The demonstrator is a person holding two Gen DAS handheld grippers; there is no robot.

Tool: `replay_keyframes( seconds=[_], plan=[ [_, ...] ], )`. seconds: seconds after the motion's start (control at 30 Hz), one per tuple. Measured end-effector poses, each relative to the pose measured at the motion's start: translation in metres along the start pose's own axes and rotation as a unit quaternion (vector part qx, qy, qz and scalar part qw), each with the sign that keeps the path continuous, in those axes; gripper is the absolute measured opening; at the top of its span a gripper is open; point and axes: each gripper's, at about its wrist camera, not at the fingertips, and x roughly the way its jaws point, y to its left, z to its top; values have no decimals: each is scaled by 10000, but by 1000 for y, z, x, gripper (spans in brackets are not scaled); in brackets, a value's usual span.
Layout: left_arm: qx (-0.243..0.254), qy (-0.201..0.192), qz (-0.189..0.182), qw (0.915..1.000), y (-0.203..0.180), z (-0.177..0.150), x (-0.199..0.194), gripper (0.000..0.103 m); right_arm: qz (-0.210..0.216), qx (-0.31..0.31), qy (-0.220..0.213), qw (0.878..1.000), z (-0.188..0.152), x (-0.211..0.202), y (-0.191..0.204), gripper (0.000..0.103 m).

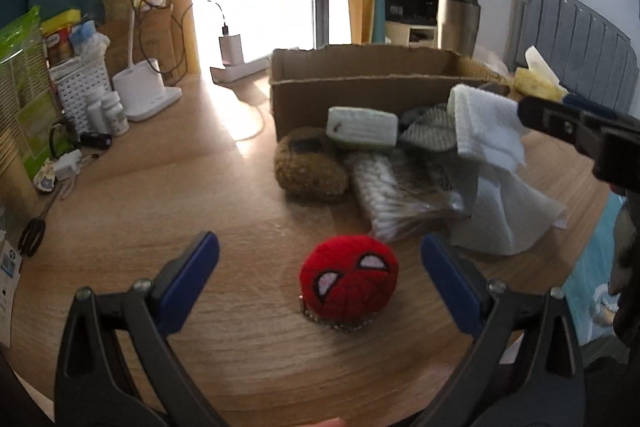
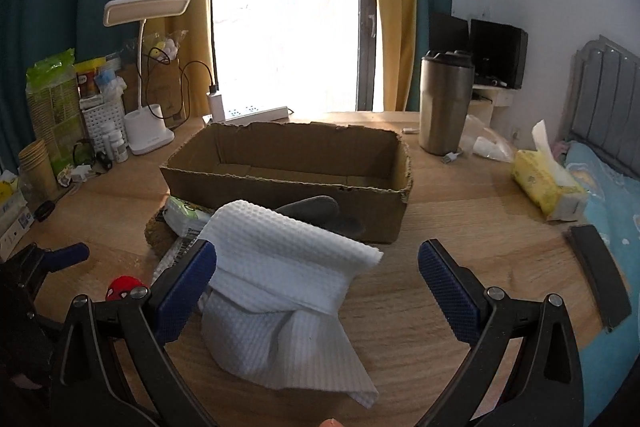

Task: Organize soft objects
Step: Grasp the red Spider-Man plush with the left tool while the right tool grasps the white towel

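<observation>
The left gripper (image 1: 320, 267) stands with jaws spread wide and holds nothing; the red spider-mask plush ball (image 1: 349, 282) sits on the wooden table (image 1: 160, 195) directly ahead of it, between the two blue pads and slightly toward the right pad, touching neither. The ball is round, so no long axis governs the approach; a straight advance and closure appears sufficient. The right gripper (image 2: 318, 267) is likewise spread and empty, with the white waffle-weave cloth (image 2: 280, 267) heaped just ahead and against its left pad. The left gripper is plainly the nearer to the ball. Beyond both lies the cardboard box (image 2: 288, 167), apparently empty, with a brown knitted item (image 1: 310, 167), a wipes packet (image 1: 362, 127) and grey insoles (image 1: 430, 127) piled against its near wall. Only the right wrist view shows the box interior; only the left wrist view shows the ball's bead chain.
</observation>
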Motion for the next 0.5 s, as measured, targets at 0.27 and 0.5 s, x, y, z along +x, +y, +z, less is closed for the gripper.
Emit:
replay_keyframes(
  seconds=[0.27, 0.5],
  plan=[
    [141, 210, -100, 9996, -6, -3, 6, 73, 109, -8, 139, 9998, 4, 21, 0, 103],
    [210, 438, -199, 9986, -9, -4, 12, 51, 218, -67, 222, 9995, 5, 28, 3, 96]
  ],
)
